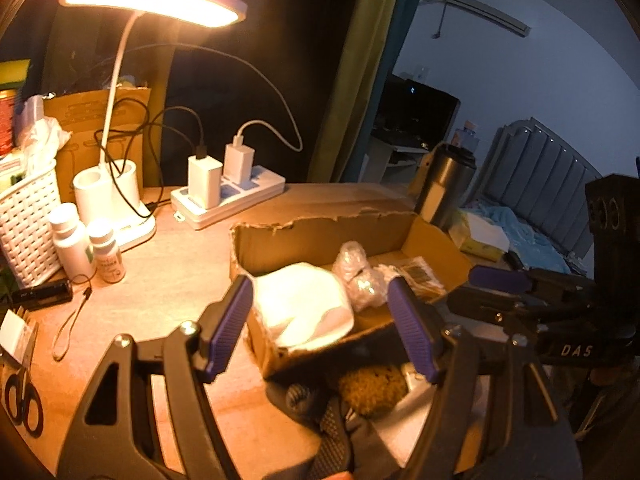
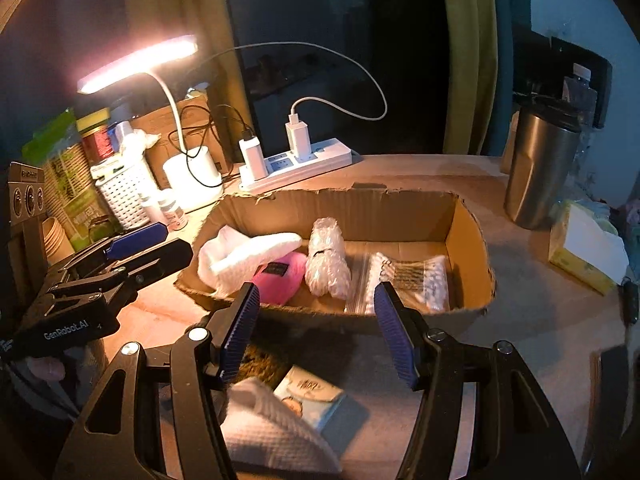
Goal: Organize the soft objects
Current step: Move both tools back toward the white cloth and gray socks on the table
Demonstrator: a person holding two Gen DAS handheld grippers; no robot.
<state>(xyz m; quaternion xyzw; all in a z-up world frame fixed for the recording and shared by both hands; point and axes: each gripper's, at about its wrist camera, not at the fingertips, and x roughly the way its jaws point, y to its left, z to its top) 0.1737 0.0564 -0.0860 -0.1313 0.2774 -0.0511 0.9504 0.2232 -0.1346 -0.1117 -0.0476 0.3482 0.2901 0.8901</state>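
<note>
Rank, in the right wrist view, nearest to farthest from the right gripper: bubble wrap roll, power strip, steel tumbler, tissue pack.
From the right gripper:
1. Tissue pack, just below the gripper on the table.
2. Bubble wrap roll, in the cardboard box ahead.
3. Power strip, behind the box; the steel tumbler, far right, is too close to call against it.

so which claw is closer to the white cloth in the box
Left. The left claw is open right at the box's near left corner, framing the white cloth. The right claw is open in front of the cardboard box, further right, nearer the cotton swabs.
</note>
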